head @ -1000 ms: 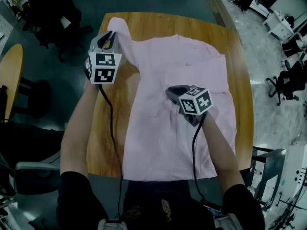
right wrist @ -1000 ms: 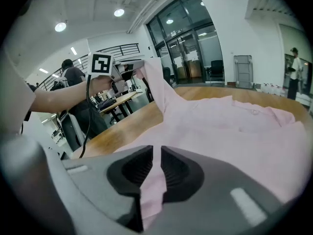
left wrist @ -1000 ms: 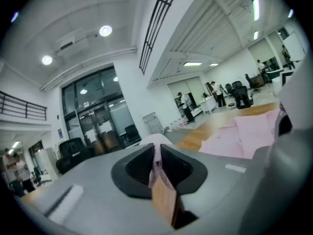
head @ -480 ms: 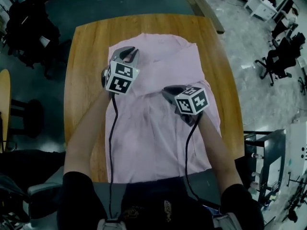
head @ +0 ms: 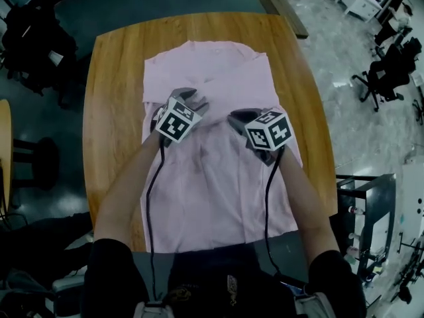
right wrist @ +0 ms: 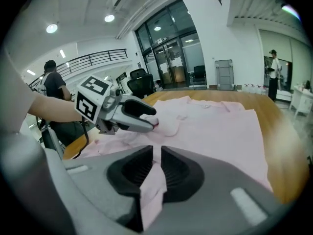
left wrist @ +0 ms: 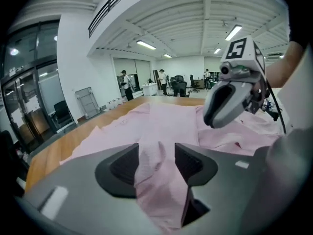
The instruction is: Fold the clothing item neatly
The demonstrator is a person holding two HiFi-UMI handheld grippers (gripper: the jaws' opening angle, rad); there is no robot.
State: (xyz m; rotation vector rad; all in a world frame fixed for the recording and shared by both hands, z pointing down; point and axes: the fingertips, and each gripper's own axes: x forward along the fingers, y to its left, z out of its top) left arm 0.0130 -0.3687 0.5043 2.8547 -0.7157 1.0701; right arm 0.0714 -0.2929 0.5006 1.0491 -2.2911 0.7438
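A pink shirt lies spread on the wooden table, its left sleeve folded across the chest. My left gripper rests low on the shirt's middle. Its jaws have just been opening, and in the left gripper view a loose ridge of pink fabric stands between the pads without being pressed. My right gripper sits close beside it on the right, shut on a pinch of shirt fabric. Each gripper shows in the other's view: the right gripper and the left gripper.
The table's far and left wood edges stay bare around the shirt. Another wooden table stands to the left, office chairs to the right, and a metal rack is near the right front corner. People stand far back in the room.
My left gripper swung from the table's far left corner down to the shirt's middle, carrying the sleeve across, and its jaws parted. My right gripper drifted a little and stayed shut on fabric.
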